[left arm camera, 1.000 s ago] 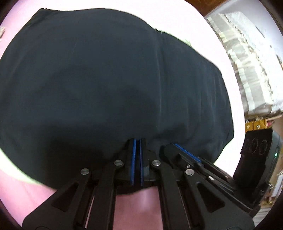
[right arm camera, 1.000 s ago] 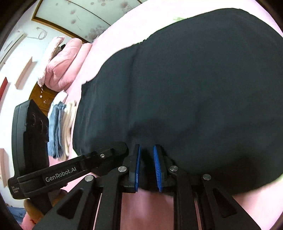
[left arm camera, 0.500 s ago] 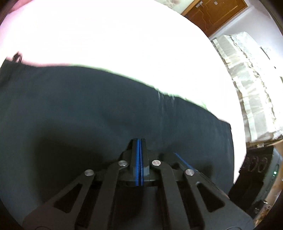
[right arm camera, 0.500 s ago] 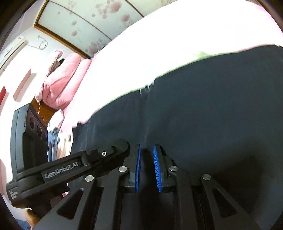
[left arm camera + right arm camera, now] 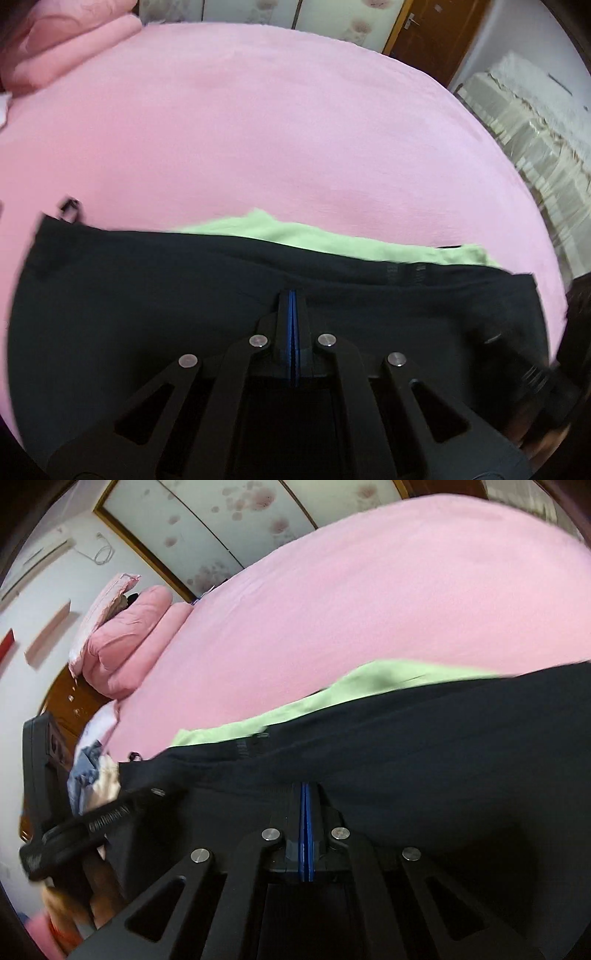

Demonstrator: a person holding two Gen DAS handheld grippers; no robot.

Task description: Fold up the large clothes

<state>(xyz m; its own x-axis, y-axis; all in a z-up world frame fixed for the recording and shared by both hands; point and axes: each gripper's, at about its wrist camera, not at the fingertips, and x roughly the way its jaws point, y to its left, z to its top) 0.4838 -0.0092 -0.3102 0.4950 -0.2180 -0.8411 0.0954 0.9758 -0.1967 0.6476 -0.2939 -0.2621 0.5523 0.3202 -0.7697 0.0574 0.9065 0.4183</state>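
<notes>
A black garment (image 5: 147,317) lies spread across the near part of a bed covered with a pink sheet (image 5: 280,122), its far edge running side to side in both wrist views. From under that far edge a strip of light green cloth (image 5: 295,236) shows, lying flat on the sheet. The left tongs (image 5: 292,299) have their blue pads pressed flat together with no gap; the black fabric lies right around their tips, but whether any of it is pinched between the pads cannot be told. The right tongs (image 5: 306,790) have just been closing and now also stand with the blue pads together; black cloth bunches up against the tips here too, and again it cannot be told whether a fold is caught between them. In the right wrist view the left tongs' black body shows at the left edge, blurred, just beside the garment's left corner, where a small dark loop (image 5: 135,756) sticks out onto the sheet. Pink pillows (image 5: 125,653) are piled at the head of the bed, and a heap of blue and pale clothes (image 5: 92,771) lies by the bed's edge near them. In the left wrist view a brown wooden door (image 5: 436,33) stands beyond the bed.
</notes>
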